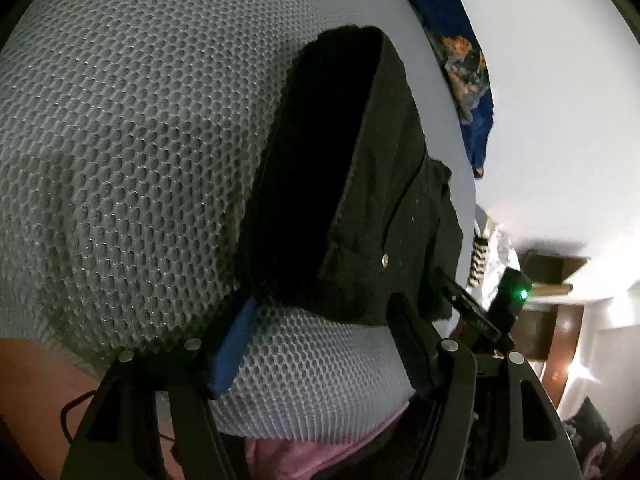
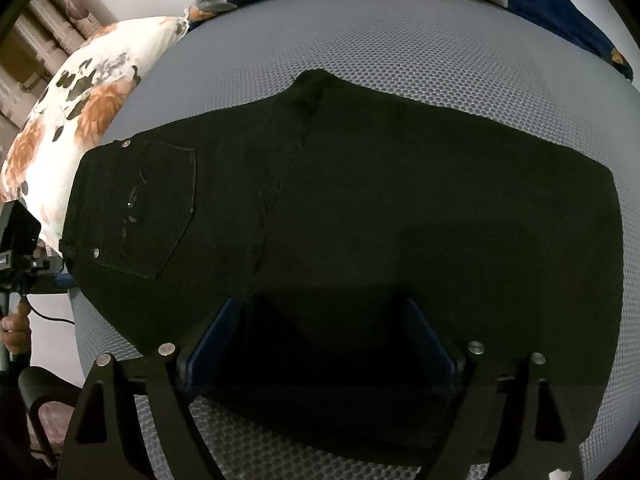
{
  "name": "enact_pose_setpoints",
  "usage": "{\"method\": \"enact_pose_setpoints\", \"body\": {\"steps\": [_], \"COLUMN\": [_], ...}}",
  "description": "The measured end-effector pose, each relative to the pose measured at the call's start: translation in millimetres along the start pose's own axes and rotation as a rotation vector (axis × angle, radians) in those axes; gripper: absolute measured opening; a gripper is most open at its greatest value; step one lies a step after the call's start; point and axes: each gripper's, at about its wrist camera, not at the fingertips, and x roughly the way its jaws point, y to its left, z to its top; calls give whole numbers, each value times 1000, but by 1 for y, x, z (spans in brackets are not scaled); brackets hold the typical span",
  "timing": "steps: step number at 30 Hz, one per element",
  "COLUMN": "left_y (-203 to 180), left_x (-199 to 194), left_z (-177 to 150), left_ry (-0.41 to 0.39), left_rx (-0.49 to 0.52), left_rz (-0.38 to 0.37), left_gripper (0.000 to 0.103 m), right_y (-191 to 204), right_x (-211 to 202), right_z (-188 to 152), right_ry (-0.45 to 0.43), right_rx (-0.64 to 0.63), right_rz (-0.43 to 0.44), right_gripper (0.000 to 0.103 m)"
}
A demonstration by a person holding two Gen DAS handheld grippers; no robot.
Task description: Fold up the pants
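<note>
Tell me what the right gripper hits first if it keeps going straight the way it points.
The black pants. The right gripper has its jaws open just over the near edge of the fabric, which lies flat on the grey mesh mattress. How high it hovers above the fabric is hard to judge.

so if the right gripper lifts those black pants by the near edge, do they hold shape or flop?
Probably flop: the black pants lie flat and folded on the mesh surface, following it like soft cloth. Seams and the riveted back pocket suggest denim, so likely heavyish and somewhat stiffer at the waistband. The open right gripper would likely drag layers apart.
</note>
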Motion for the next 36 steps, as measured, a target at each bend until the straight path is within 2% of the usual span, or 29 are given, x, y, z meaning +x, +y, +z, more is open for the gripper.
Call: {"method": "enact_pose_setpoints", "body": {"steps": [3,7,11,13,15,16,17,20,25,29,32,36], "left_y": [-2,-8,-20,-25,-24,-19,-15,-9,-23,-30,-28,-26], "left_x": [4,5,12,11,11,11,12,10,21,32,37,35], "left_z": [4,11,14,15,17,19,22,34,43,42,47,49], "left_ry": [-10,-86,-112,-133,-149,-149,-157,-184,-143,-66,-41,-69], "left_rx": [-31,-32,12,38,45,35,20,0,84,131,101,91], "left_rz": [-3,2,1,-30,-46,-29,-11,-37,7,-8,-49,-69], "left_gripper": [67,66,64,64,63,63,59,58,58,58,58,58], "right_y": [2,1,1,1,-1,-1,-1,-1,-2,-2,-1,1], "right_x": [1,0,0,0,-1,-1,0,0,0,0,0,1], "right_z": [1,0,-2,-2,-2,-2,-1,0,0,0,-1,-1], "right_ry": [2,-4,-6,-6,-9,-9,-9,-6,-12,-19,-24,-31], "right_rx": [-13,1,-10,-10,5,5,8,8,14,24,19,15], "right_rz": [-3,10,5,6,19,19,22,22,22,25,19,15], "right_gripper": [85,85,85,86,86,86,86,86,87,88,89,91]}}
